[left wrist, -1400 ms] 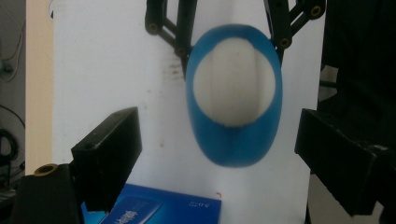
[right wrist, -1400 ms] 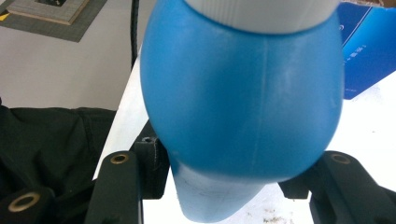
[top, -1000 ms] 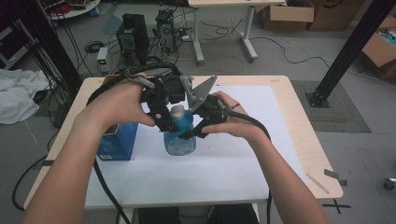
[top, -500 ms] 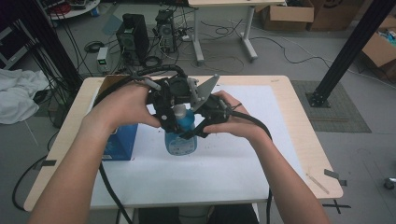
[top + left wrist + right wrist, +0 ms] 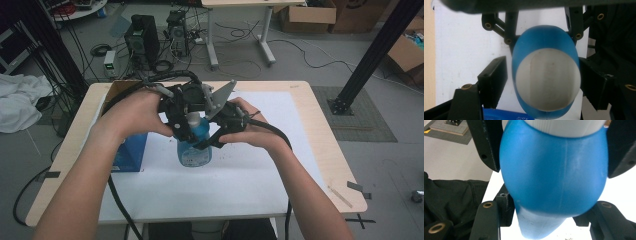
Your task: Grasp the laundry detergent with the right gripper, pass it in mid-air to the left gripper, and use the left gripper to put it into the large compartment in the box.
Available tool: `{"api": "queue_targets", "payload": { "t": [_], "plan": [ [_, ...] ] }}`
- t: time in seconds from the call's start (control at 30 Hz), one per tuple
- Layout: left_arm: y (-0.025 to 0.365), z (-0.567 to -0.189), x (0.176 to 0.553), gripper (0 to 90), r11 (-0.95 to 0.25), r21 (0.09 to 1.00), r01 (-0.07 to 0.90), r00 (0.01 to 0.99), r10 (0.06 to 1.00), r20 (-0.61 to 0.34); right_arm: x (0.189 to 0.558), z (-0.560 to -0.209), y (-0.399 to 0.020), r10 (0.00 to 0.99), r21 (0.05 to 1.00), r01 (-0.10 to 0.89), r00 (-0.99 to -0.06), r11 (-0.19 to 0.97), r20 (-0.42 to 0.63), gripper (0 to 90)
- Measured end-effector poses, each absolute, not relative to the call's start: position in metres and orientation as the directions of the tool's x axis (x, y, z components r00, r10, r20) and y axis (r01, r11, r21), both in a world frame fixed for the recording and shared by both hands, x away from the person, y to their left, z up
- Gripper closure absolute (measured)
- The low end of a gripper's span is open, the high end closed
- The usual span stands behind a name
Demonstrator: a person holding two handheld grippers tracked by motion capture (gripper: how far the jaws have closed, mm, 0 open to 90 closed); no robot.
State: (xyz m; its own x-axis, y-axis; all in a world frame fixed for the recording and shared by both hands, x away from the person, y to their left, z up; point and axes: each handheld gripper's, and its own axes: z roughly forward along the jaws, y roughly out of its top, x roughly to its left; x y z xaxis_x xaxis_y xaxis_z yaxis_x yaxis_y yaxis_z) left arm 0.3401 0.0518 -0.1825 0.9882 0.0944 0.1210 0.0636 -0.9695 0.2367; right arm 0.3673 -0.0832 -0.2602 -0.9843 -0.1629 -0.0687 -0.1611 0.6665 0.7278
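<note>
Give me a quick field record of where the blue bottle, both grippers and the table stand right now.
object: blue plastic bottle with a white cap, upright on the white table sheet
right gripper: shut on the bottle's body
left gripper: jaws astride the cap, just been closing; a gap shows at one jaw
beside: blue cardboard box on the sheet, apart from the bottle

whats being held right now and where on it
The right gripper clamps the blue bottle across its rounded body below the white cap. The left gripper has just been closing around the cap; firm contact cannot be told.
</note>
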Motion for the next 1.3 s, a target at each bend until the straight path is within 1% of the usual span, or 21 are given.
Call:
{"api": "queue_targets", "payload": {
  "t": [0.4, 0.63, 0.7, 0.9, 1.3],
  "plan": [
    [0.0522, -0.1834, 0.3389, 32.0, -0.970, 0.235, 0.060, 0.987, 0.094, 0.134, 0.3675, -0.2602, -0.0837, -0.167, 0.733, -0.165, -0.983, 0.659, -0.071, 46.6],
    [0.0518, -0.1834, 0.3378, 34.3, -0.971, 0.233, 0.057, 0.986, 0.092, 0.139, 0.3667, -0.2600, -0.0842, -0.160, 0.734, -0.151, -0.985, 0.661, -0.059, 46.6],
    [0.0522, -0.1834, 0.3377, 35.1, -0.970, 0.236, 0.057, 0.986, 0.091, 0.137, 0.3683, -0.2604, -0.0846, -0.159, 0.732, -0.165, -0.984, 0.661, -0.078, 46.6],
    [0.0521, -0.1834, 0.3376, 37.2, -0.969, 0.240, 0.056, 0.986, 0.091, 0.137, 0.3693, -0.2605, -0.0855, -0.165, 0.734, -0.169, -0.983, 0.658, -0.078, 46.6],
    [0.0489, -0.1853, 0.3368, 37.3, -0.974, 0.221, 0.055, 0.985, 0.089, 0.148, 0.3692, -0.2612, -0.0855, -0.160, 0.732, -0.160, -0.985, 0.663, -0.070, 46.6]
  ]
}}
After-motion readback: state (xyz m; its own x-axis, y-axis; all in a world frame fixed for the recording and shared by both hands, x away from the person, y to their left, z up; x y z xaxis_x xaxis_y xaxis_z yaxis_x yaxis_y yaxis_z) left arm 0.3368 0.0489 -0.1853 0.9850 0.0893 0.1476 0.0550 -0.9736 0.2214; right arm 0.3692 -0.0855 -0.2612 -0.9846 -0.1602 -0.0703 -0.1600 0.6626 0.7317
